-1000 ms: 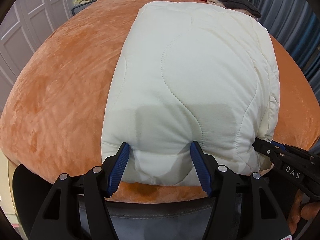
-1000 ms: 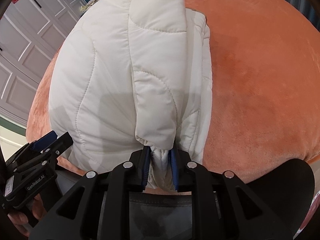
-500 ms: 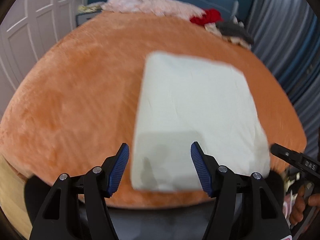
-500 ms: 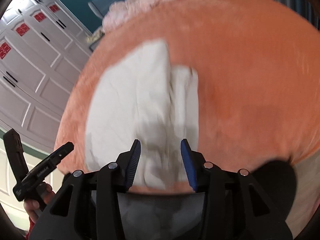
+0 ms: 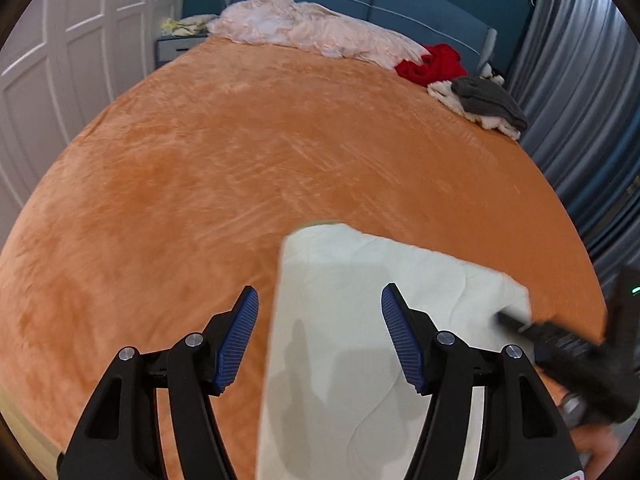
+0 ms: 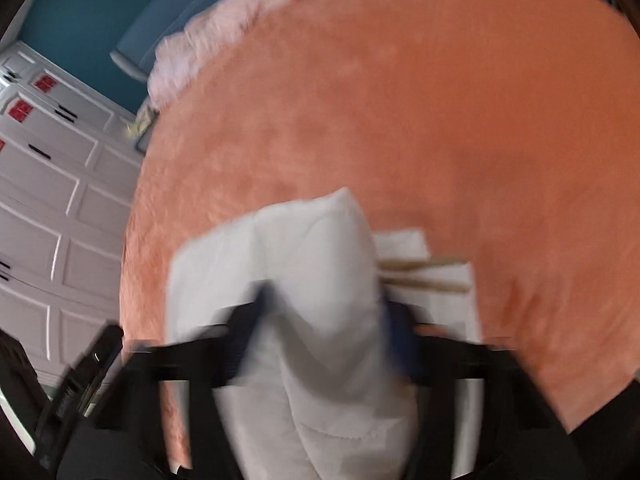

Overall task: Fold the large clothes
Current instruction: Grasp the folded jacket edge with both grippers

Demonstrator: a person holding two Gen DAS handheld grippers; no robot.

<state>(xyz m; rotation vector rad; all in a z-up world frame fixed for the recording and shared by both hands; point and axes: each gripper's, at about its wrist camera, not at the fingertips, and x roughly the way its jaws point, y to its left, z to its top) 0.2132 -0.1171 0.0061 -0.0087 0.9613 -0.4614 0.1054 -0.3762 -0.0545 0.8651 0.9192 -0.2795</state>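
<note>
I can't read any words or numbers here; the marking on the left gripper (image 6: 76,392) is blurred beyond reading.

Matt quilted cloth is seen on the cream jacket (image 5: 360,320); plush orange velvet covers the bed (image 5: 240,160); ribbed blue pads (image 5: 236,340) line the black plastic left tool (image 5: 320,336).

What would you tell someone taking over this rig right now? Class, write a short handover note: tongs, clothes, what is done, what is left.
Left tongs: open, holding nothing, over the white quilted garment's near end.
Right tongs: jaws closing with a fold of that garment between them; blur hides whether the pads press.
Garment: a folded rectangle at the near edge of the orange bed cover.
Done: looks folded already.
Left: probably tidy or shift it, then perhaps the red garment and grey garment at the far end.
</note>
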